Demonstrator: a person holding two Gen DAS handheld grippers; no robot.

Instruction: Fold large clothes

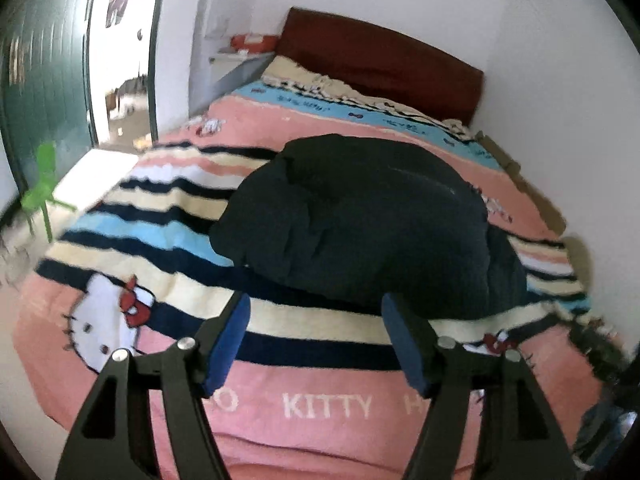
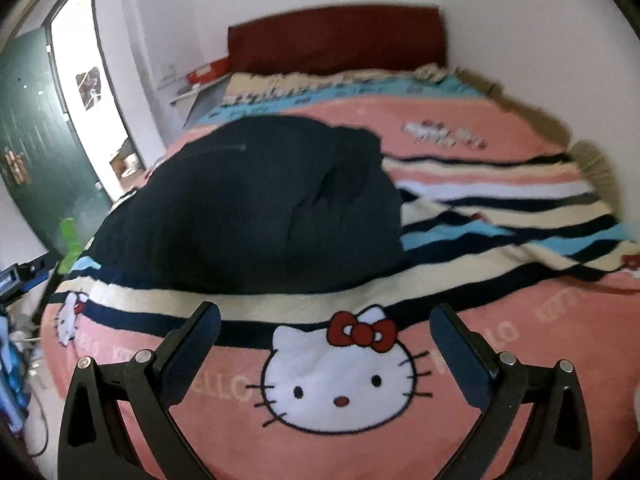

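Note:
A large dark navy garment (image 1: 360, 220) lies folded in a thick bundle on the striped pink blanket (image 1: 320, 408) of the bed. In the right wrist view the same dark garment (image 2: 256, 208) sits left of centre, beyond the cat-face print on the blanket (image 2: 540, 360). My left gripper (image 1: 316, 320) hangs above the blanket just short of the bundle's near edge, its jaws wide apart with nothing between them. My right gripper (image 2: 324, 328) is also open and empty, hovering over the cat face, well clear of the cloth.
A dark red headboard (image 1: 380, 56) stands against the white wall at the far end. A small shelf with a red box (image 1: 252, 42) is beside it. A green door (image 1: 44, 80), a lit doorway and a green plastic chair (image 1: 40, 192) lie to the left of the bed.

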